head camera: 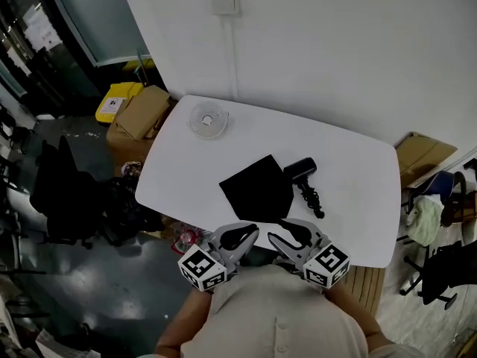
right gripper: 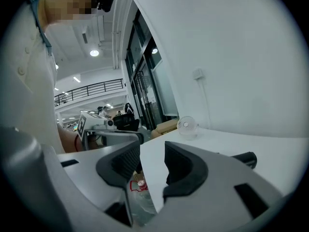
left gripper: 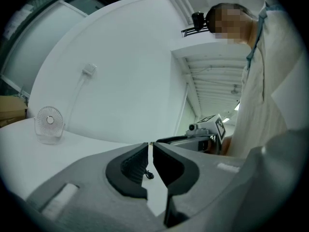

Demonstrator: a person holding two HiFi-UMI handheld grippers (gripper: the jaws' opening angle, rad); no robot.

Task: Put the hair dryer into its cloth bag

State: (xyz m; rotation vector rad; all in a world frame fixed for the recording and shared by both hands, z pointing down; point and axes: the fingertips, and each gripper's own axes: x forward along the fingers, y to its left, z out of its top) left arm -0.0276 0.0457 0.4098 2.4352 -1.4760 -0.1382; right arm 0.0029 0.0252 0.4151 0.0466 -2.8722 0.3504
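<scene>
Head view: flat, matte black cloth bag (head camera: 257, 187), roughly square, just ahead of left gripper (head camera: 242, 237). Black hair dryer (head camera: 302, 170), coiled cord, ahead of right gripper (head camera: 287, 236).
Left gripper view: ribbed jaws together, empty.
Right gripper view: jaws apart, empty; dryer's cylindrical barrel to their right.

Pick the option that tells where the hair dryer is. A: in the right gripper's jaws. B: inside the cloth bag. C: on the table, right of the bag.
C: in the head view the hair dryer lies on the white table, right of the black cloth bag, outside it.
</scene>
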